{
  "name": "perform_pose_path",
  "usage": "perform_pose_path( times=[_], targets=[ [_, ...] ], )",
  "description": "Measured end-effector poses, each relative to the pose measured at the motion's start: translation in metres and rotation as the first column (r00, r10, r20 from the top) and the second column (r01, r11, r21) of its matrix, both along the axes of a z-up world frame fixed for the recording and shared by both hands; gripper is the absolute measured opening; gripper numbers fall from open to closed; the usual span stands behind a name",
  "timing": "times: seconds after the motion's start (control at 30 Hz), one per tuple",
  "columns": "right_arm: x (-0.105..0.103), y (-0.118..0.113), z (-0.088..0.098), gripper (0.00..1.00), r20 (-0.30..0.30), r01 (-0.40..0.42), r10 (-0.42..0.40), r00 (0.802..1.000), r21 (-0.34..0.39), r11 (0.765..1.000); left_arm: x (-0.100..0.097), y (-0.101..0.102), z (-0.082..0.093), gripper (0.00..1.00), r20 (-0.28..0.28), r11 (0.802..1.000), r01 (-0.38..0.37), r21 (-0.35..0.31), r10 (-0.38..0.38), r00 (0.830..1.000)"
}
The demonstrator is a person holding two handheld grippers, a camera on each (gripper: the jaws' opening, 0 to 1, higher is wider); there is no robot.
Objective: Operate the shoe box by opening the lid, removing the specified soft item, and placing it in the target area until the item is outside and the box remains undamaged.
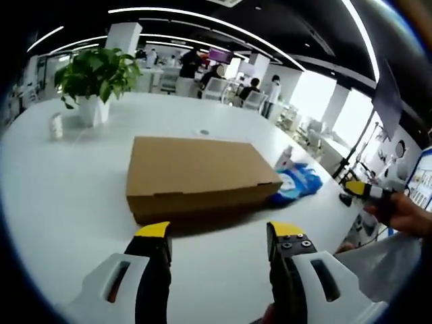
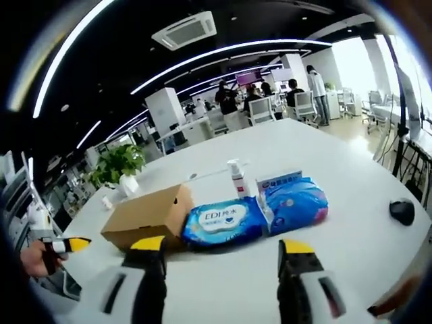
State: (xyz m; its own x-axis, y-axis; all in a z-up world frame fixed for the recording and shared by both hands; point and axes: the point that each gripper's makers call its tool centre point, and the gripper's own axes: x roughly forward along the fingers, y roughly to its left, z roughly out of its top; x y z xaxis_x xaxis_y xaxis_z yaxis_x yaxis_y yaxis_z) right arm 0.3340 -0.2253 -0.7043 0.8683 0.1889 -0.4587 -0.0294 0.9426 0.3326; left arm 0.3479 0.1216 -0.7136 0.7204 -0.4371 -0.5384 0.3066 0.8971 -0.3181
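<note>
On the white table [image 1: 54, 202] I see the shoe box [image 1: 196, 172] lying flat with its lid closed, just ahead of my left gripper [image 1: 219, 233], its long axis running across that view and angling away toward the right, where its far end sits beside the blue soft packs [image 1: 300, 182]. From my right gripper [image 2: 223, 248] the box [image 2: 145, 216] presents its short end, with the blue wipes pack [image 2: 219, 223] touching it and a second blue pack [image 2: 293, 202] alongside. Both grippers hover level over the table, jaws spread apart and holding nothing; a potted plant [image 1: 94, 77] stands well beyond the box.
</note>
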Motion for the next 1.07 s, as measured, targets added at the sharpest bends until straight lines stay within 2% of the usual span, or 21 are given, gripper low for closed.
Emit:
perform_pose_path(
  times=[0.33, 0.5, 0.73, 1.07],
  targets=[
    [-0.001, -0.003, 0.009, 0.66, 0.039, 0.017, -0.017, 0.999, 0.002, 1.0, 0.0, 0.0, 0.005, 0.59, 0.023, 1.0, -0.007, -0.007, 0.007, 1.0],
    [-0.003, -0.005, 0.004, 0.67, 0.015, 0.017, -0.017, 1.0, -0.02, 1.0, 0.0, 0.003, 0.002, 0.6, 0.016, 1.0, -0.012, -0.004, 0.012, 1.0],
    [-0.005, -0.007, 0.004, 0.69, 0.015, 0.029, -0.029, 0.999, -0.013, 1.0, 0.001, 0.013, 0.004, 0.6, 0.018, 0.999, -0.041, -0.016, 0.041, 0.999],
    [-0.007, -0.008, 0.002, 0.71, 0.002, 0.022, -0.022, 1.0, -0.047, 0.999, -0.002, 0.007, 0.002, 0.6, 0.006, 0.999, -0.027, -0.021, 0.028, 1.0]
  ],
)
